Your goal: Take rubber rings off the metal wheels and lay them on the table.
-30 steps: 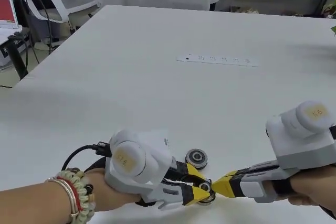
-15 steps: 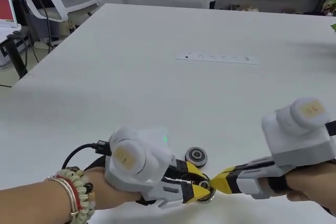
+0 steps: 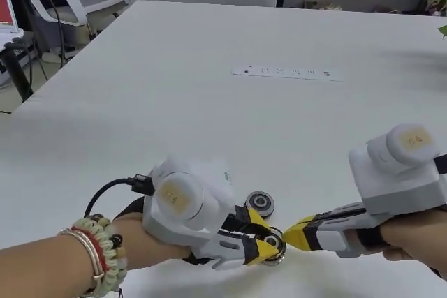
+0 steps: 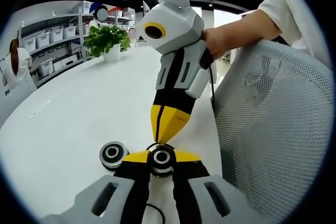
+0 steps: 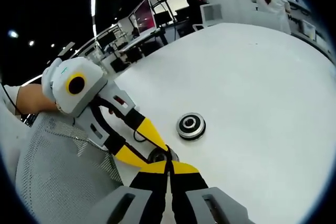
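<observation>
**Both grippers meet on one wheel near the table's front edge**

The broad white table (image 3: 209, 102) spreads away from the person, its top mostly bare. Low in the head view, the white, black and yellow left gripper (image 3: 269, 248) comes in from the left, held in a hand with bead bracelets (image 3: 105, 256) at the wrist. The matching right gripper (image 3: 288, 236) comes in from the right. Their yellow tips meet just above the table, close to its near edge. A long white power strip (image 3: 288, 72) lies flat well beyond them, toward the far side.

The left gripper is clamped on a small round metal wheel (image 3: 273, 245). In the left gripper view this wheel sits between the two yellow jaws with its flat face toward the camera. The right gripper's jaws are pressed together with only a thin seam between them, and their point touches the held wheel's edge. Whether that point has nipped the rubber there cannot be made out from these angles.

A loose wheel (image 3: 260, 202) of the same kind lies flat on the table just beside the held one, apart from both grippers. Each wheel carries a black rubber ring (image 5: 178, 126) round its rim, and none lies on the table by itself.
</observation>
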